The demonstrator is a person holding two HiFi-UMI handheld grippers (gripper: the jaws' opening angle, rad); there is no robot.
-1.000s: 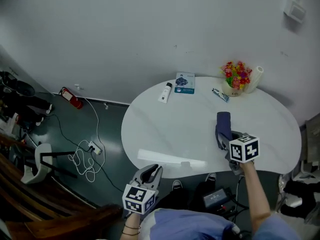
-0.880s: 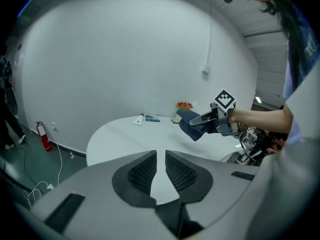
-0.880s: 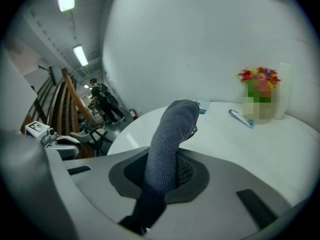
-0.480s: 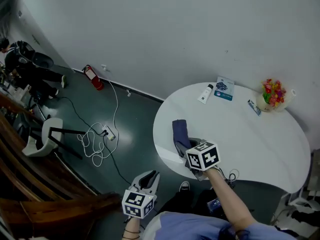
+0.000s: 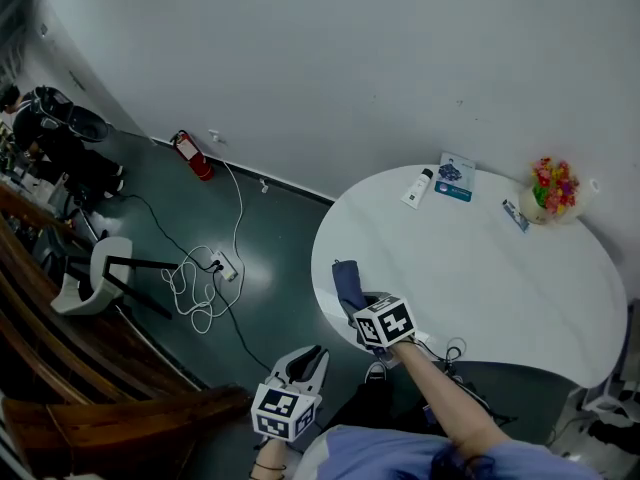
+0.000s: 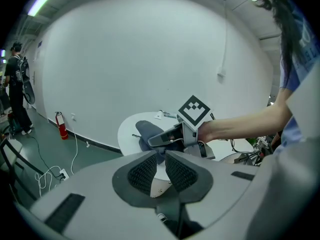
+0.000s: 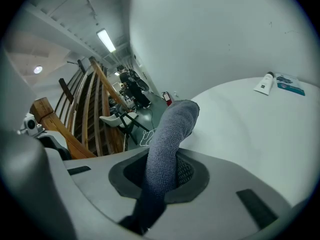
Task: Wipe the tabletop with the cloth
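While tight on the cloth, right gripper at tabletop edge.

No words, numbers or brand names can be read anywhere. The blue box and the white tube on the white surface carry print too small to make out. One marker cube and the other marker cube show only black-and-white square patterns.
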